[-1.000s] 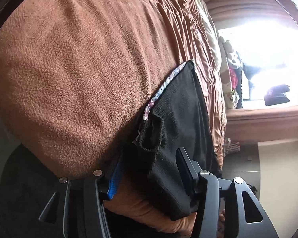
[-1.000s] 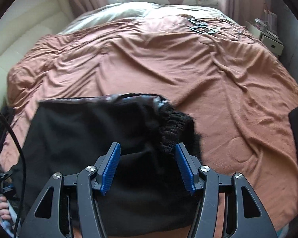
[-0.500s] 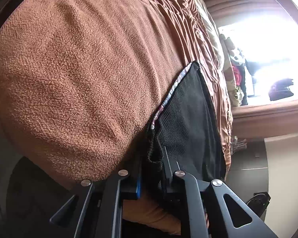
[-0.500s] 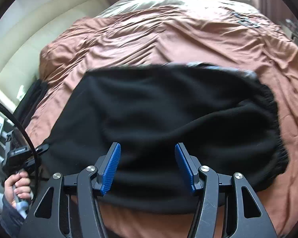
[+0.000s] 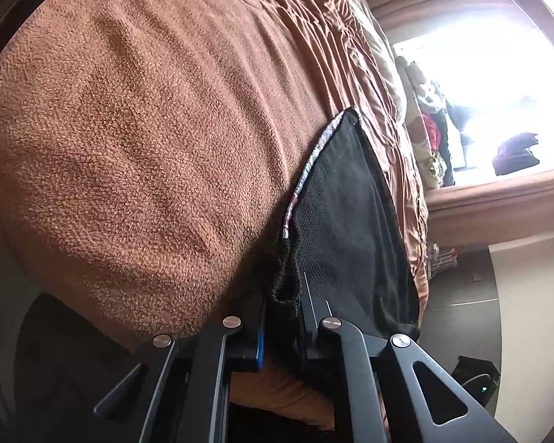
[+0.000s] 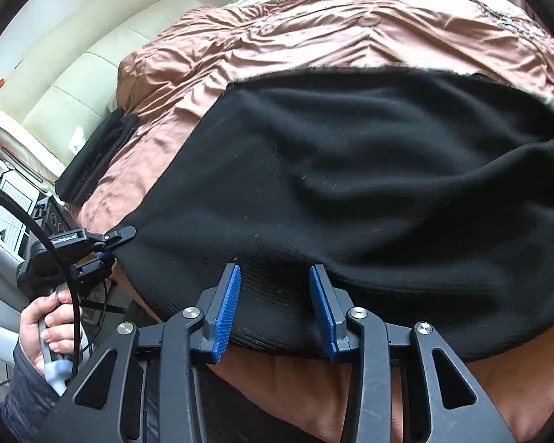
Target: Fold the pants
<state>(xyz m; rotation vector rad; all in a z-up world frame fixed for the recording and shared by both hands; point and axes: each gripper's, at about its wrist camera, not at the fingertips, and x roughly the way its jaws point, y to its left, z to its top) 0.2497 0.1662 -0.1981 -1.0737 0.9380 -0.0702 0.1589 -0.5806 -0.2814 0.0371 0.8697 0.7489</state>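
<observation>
Black fleece pants (image 6: 351, 170) lie spread flat on a brown bedspread (image 6: 314, 33). My right gripper (image 6: 275, 302) is open, its blue pads either side of the pants' near edge, touching nothing firmly. My left gripper (image 5: 282, 317) is shut on a corner of the pants (image 5: 347, 214), at the bed's edge. It also shows in the right wrist view (image 6: 109, 243) at the pants' left corner, held by a hand (image 6: 44, 317). A patterned lining strip (image 5: 310, 173) runs along the pants' edge.
A second dark garment (image 6: 96, 155) lies at the bed's left edge. A cream padded headboard (image 6: 74, 74) stands beyond. A bright window with stuffed toys (image 5: 424, 118) and a wooden ledge (image 5: 498, 203) are past the bed. A black cable (image 6: 48, 236) hangs near the hand.
The left gripper has closed on the pants' corner. The right gripper let the pants fall flat on the bed and swung left, staying open.
</observation>
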